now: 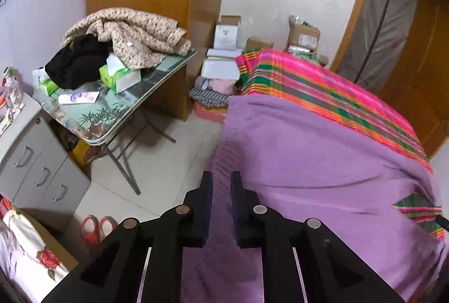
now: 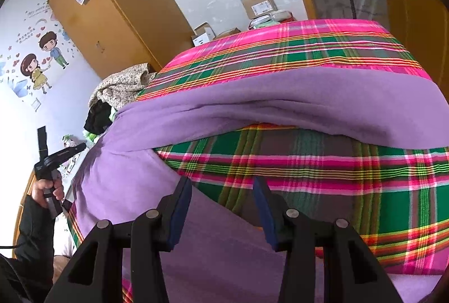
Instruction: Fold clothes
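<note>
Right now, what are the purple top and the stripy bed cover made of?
The purple top looks like a soft knit, maybe wool or acrylic: matte and fuzzy, with a ribbed hem. The bed cover looks like thin woven cloth, perhaps cotton: flat, crisp plaid lines and a slight sheen. Neither fibre can be told for sure.

Black tool, navy pads, silver round screws; person's black sleeve.
</note>
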### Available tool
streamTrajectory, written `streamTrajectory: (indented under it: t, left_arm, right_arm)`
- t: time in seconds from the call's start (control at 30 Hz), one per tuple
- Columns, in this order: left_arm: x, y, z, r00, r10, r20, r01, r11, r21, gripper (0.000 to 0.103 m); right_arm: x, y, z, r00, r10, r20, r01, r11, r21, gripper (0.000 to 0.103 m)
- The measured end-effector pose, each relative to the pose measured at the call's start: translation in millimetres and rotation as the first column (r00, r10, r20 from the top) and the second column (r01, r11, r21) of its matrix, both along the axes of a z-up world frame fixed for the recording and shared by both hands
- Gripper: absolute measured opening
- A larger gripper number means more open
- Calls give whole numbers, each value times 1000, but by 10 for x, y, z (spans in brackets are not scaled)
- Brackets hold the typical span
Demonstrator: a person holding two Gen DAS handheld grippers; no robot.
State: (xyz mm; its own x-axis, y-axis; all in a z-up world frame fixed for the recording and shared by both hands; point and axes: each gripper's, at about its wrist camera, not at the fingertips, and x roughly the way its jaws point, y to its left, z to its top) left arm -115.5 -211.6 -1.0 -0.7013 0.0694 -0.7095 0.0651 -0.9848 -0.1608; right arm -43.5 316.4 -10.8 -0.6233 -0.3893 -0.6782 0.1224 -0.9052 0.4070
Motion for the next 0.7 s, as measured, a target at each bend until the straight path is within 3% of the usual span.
streamTrajectory:
  t: [0.2, 0.4, 0.53, 0.7]
  left_arm:
    - [172, 320, 41, 999, -54, -8, 54, 998, 37, 25]
    - [244, 942, 69, 985, -172, -9, 172, 984, 38, 25]
    - [362, 1351, 65, 967, -254, -16, 254, 966, 48, 26]
    - [547, 1713, -52, 935, -353, 19, 352, 935, 46, 27]
  right_arm:
    - [-114, -11, 33, 1000, 18, 2, -18, 999, 41, 46]
    - [-273, 148, 119, 1000, 6, -14, -5, 995, 102, 46]
    - [-249, 310, 173, 999, -42, -24, 44, 994, 97, 46]
    - [-5, 294, 104, 1000, -4, -11, 5, 996, 84, 46]
